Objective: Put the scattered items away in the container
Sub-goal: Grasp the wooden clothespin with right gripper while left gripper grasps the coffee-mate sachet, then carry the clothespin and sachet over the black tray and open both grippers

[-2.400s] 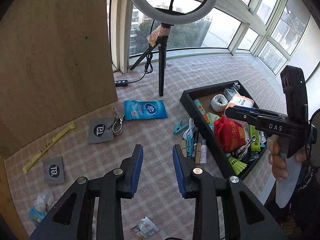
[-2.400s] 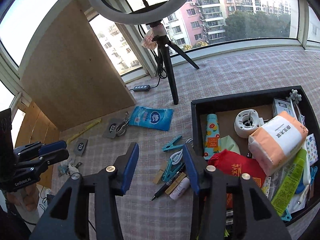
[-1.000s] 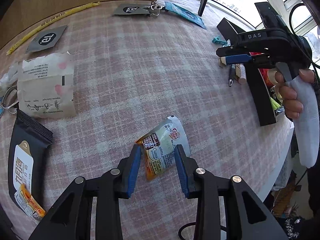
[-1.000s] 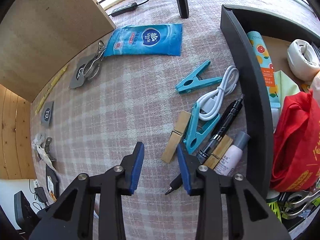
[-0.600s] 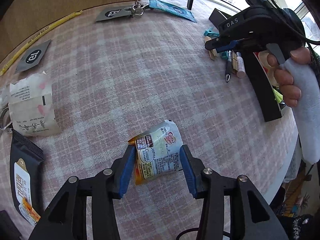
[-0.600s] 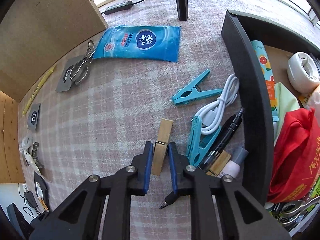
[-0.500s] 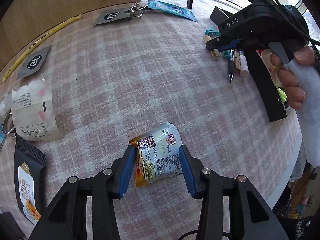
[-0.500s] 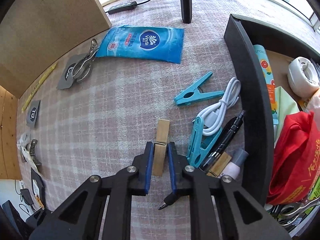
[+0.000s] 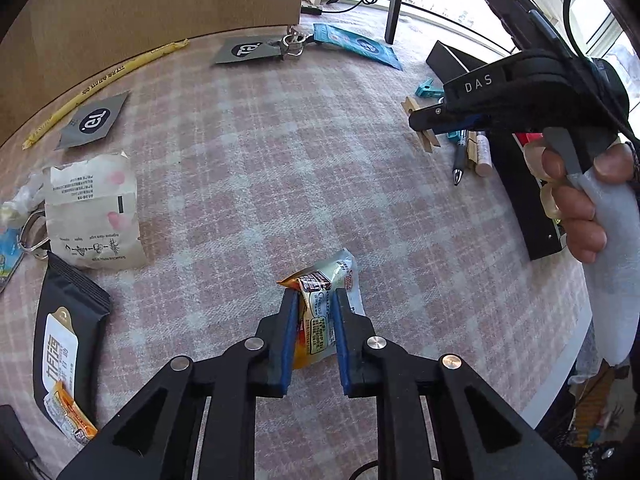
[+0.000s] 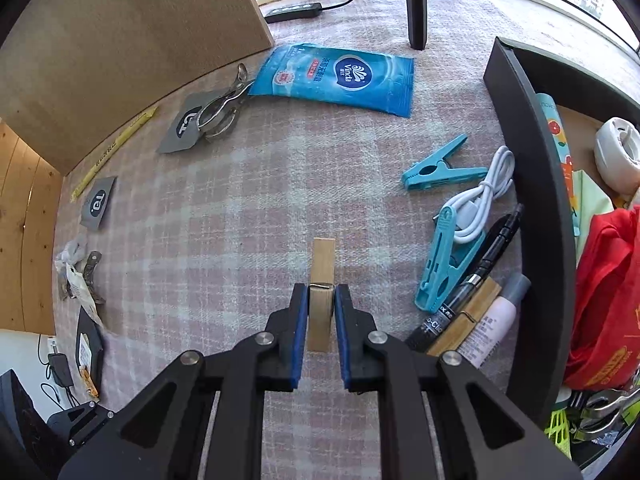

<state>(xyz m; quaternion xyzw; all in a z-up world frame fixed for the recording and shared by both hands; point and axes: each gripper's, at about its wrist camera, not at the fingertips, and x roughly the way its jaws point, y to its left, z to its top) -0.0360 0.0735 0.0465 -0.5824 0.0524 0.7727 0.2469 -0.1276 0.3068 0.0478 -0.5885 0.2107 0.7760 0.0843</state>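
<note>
Left gripper (image 9: 314,312): jaws closing, blue pads pinching a crumpled snack sachet (image 9: 320,304) that sits squeezed between them above the checked tablecloth (image 9: 248,184).
Right gripper (image 10: 321,312): pressed together on a wooden clothespin (image 10: 322,276), gripped at its sprung middle, one end sticking out forward past the fingertips. In the left wrist view the same gripper shows from the side, the clothespin (image 9: 420,126) standing across its tips, a person's hand (image 9: 576,196) on the handle.
Container (image 10: 540,184): black tray at the right edge of the cloth, already holding a red bag (image 10: 608,292), a white round reel (image 10: 618,156) and other small things.
Beside the tray wall: two teal pegs (image 10: 444,170), a coiled white cable (image 10: 484,196), a black pen (image 10: 472,280), a second wooden peg (image 10: 464,324) and a small pale bottle (image 10: 496,320), lying close together.
Farther off: blue wipes packet (image 10: 340,76) near the tripod leg (image 10: 416,4); metal clip (image 10: 220,106) resting on a grey card (image 10: 184,128).
Left side of cloth: white paper packet (image 9: 94,212), black pouch (image 9: 66,344), grey card (image 9: 94,120), yellow stick (image 9: 104,80) along the wooden board (image 9: 140,0).
</note>
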